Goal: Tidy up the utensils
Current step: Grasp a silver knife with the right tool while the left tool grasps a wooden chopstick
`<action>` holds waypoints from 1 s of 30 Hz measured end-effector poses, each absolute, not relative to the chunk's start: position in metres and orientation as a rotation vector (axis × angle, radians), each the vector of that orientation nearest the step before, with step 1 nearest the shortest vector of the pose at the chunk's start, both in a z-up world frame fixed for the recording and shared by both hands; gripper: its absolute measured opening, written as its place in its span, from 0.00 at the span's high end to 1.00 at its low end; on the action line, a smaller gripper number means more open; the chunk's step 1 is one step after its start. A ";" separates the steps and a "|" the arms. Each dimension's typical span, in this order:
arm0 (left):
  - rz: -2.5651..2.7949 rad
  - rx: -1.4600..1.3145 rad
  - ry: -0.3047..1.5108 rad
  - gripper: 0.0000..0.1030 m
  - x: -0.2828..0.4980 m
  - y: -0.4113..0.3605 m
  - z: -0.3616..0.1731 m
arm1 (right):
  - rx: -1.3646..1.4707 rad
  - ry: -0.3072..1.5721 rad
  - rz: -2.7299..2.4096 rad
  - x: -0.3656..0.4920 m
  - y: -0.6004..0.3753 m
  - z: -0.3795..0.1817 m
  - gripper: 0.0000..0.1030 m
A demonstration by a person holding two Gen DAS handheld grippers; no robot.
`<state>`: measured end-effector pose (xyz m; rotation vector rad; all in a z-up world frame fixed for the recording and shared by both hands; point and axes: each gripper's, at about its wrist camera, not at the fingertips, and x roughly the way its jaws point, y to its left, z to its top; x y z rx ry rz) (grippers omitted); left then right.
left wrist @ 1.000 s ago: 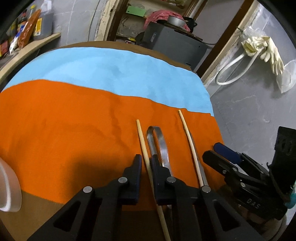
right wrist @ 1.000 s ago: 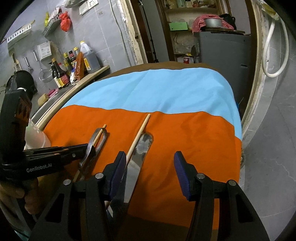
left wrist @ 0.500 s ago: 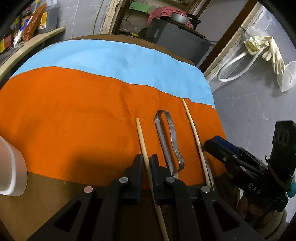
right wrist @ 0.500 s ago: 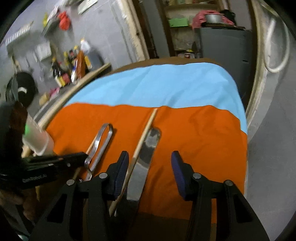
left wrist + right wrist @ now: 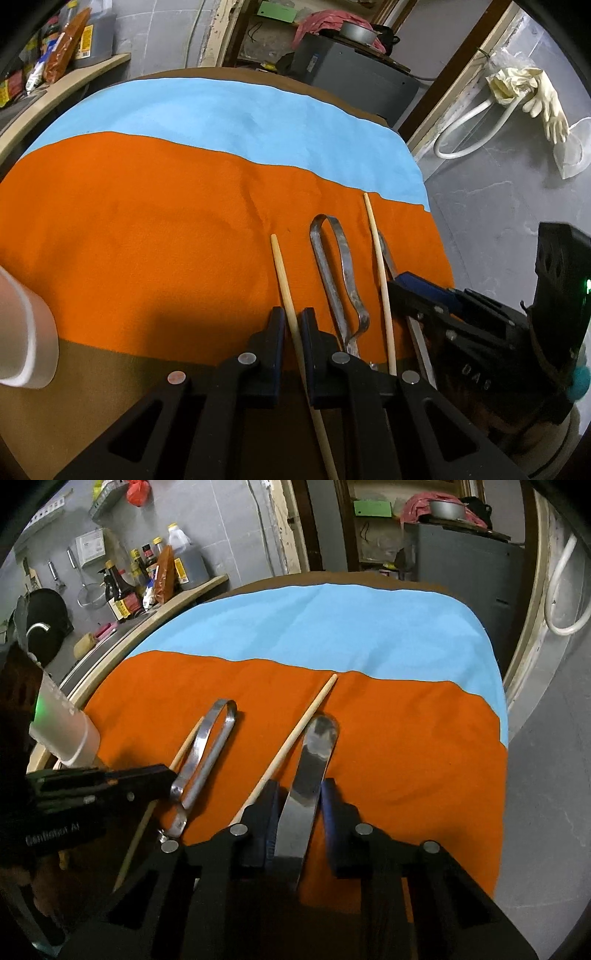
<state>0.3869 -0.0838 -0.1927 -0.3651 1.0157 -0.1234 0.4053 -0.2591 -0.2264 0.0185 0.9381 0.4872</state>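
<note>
Orange cloth (image 5: 147,229) covers the desk; left tongs (image 5: 293,325) pinch a chopstick (image 5: 282,280), right tongs (image 5: 299,805) squeeze a flat metal handle (image 5: 314,753).

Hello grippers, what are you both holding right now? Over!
Left gripper shut on left chopstick. Right gripper closing around flat metal utensil, contact unclear. Looped tongs and second chopstick lie between, untouched.

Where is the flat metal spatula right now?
In the right wrist view, the spatula lies on the orange cloth between the right tongs, just right of a chopstick.
</note>
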 end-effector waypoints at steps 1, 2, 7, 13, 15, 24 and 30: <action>-0.125 -0.366 1.019 0.91 0.386 -0.083 -0.192 | 0.039 0.947 0.491 0.407 -0.262 -0.226 0.82; -0.126 -0.367 1.021 0.91 0.386 -0.083 -0.192 | 0.076 0.960 0.497 0.408 -0.267 -0.227 0.82; -0.157 -0.363 1.047 0.91 0.391 -0.081 -0.194 | 0.108 1.057 0.531 0.416 -0.274 -0.229 0.82; -0.157 -0.352 1.068 0.91 0.393 -0.082 -0.193 | -0.209 1.047 0.435 0.405 -0.234 -0.224 0.81; -0.158 -0.354 1.079 0.91 0.394 -0.081 -0.193 | -0.199 1.050 0.402 0.403 -0.232 -0.222 0.81; -0.176 -0.312 1.080 0.92 0.392 -0.083 -0.192 | 0.110 1.068 0.404 0.390 -0.286 -0.225 0.86; -0.189 -0.329 1.099 0.92 0.395 -0.081 -0.194 | 0.276 1.082 0.407 0.392 -0.315 -0.241 0.86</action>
